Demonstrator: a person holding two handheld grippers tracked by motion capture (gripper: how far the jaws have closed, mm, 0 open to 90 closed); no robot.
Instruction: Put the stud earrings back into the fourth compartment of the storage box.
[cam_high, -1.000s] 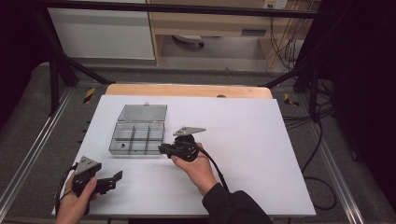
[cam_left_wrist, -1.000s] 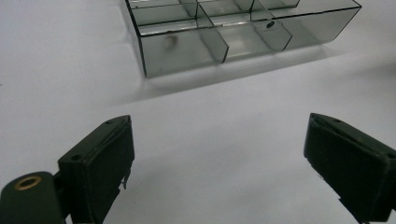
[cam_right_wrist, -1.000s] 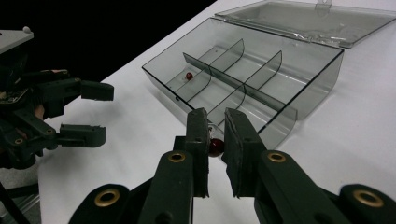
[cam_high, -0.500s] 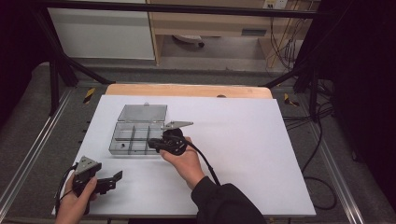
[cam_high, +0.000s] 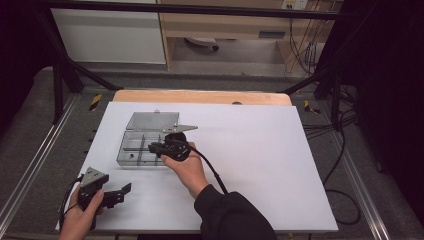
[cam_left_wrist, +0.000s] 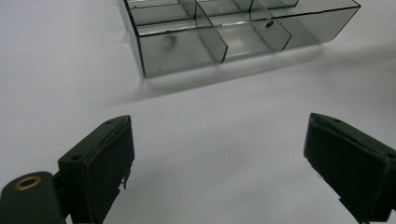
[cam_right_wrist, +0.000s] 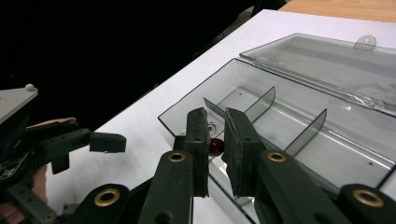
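Note:
A clear grey compartment box (cam_high: 131, 156) lies on the white table with its lid (cam_high: 152, 120) folded back. My right gripper (cam_high: 156, 147) reaches over the box's near right compartments. In the right gripper view its jaws (cam_right_wrist: 215, 119) stand almost together, with a small red bead (cam_right_wrist: 215, 146) pinched between them above a compartment near the box's corner. A tiny pale piece (cam_left_wrist: 169, 41) lies in one end compartment. My left gripper (cam_high: 121, 194) rests open near the table's front left, and in the left gripper view (cam_left_wrist: 219, 154) nothing is between its jaws, with the box (cam_left_wrist: 243, 35) ahead.
The white sheet (cam_high: 260, 150) covers the table, with a wooden strip (cam_high: 200, 96) along the far edge. Metal rails run along both sides. Cables (cam_high: 345, 165) hang off the right. The left gripper's jaw (cam_right_wrist: 106, 142) shows beyond the box's corner.
My right gripper has moved left from the middle of the table to above the box's near compartments. The left gripper has stayed put.

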